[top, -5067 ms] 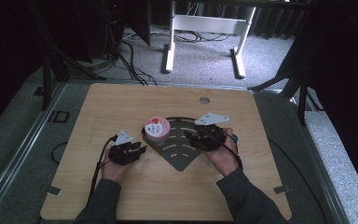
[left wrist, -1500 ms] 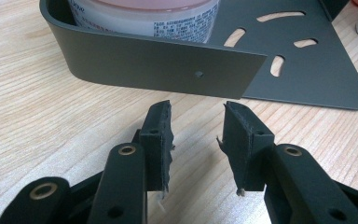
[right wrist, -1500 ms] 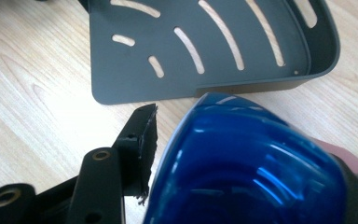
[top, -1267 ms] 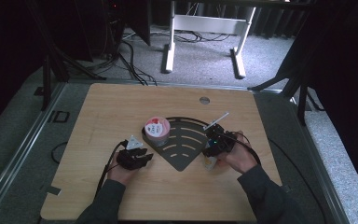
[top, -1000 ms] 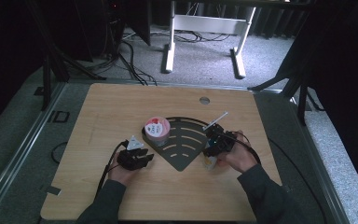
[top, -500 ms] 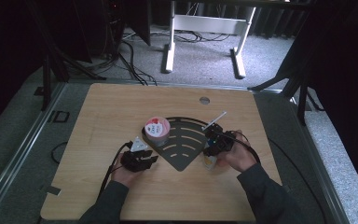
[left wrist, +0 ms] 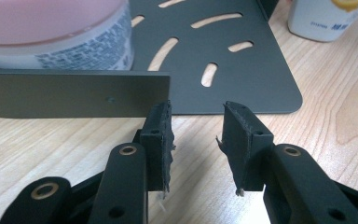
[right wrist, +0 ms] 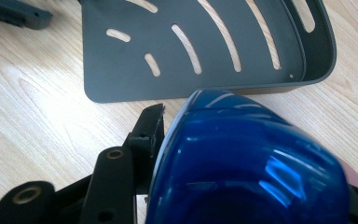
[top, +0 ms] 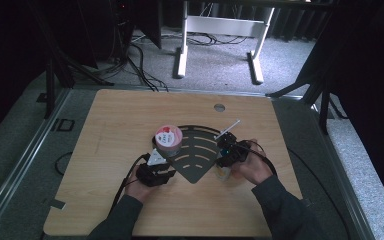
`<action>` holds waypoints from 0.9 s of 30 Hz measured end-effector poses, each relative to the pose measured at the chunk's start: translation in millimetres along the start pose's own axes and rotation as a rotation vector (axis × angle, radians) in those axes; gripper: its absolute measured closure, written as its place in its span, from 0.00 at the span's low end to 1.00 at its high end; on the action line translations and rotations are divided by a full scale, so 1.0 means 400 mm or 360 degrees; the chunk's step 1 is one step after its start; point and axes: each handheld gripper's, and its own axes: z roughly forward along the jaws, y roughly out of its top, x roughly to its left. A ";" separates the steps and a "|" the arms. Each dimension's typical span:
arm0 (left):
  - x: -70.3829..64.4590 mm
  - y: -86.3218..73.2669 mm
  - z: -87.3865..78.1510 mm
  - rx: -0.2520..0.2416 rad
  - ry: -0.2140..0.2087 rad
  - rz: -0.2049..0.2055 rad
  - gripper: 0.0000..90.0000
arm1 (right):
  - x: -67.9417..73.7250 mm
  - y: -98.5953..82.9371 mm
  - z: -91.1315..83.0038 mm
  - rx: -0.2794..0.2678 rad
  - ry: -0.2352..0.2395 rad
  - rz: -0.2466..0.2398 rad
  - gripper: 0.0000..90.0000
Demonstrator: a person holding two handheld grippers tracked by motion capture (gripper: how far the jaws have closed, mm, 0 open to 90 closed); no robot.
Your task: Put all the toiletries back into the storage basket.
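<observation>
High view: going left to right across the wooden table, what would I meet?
Left gripper → pink-lidded tub → dark slotted fan-shaped tray → right gripper, with a small pale bottle just below it.

This looks like a lab or recording studio set up for data capture. A plain wooden surface (top: 130, 130) with a cable hole stands on grey carpet (top: 220, 60), ringed by black tripod legs (top: 300, 90) and dark curtains (top: 375, 100). Loose cables (top: 140, 65) trail over the floor beside the white frame (top: 220, 25) of another desk. Each hand-held gripper carries its own camera and cable.
</observation>
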 end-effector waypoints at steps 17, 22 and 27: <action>-0.032 0.006 0.042 0.0025 0.0019 0.0077 0.73 | 0.030 0.051 -0.020 -0.0081 0.0039 -0.0042 0.60; -0.036 0.009 0.056 0.0020 0.0018 0.0082 0.75 | 0.036 0.068 -0.022 -0.0108 0.0036 -0.0048 0.60; -0.036 0.015 0.061 -0.0006 0.0018 0.0069 0.77 | 0.042 0.079 -0.023 -0.0116 0.0030 -0.0061 0.60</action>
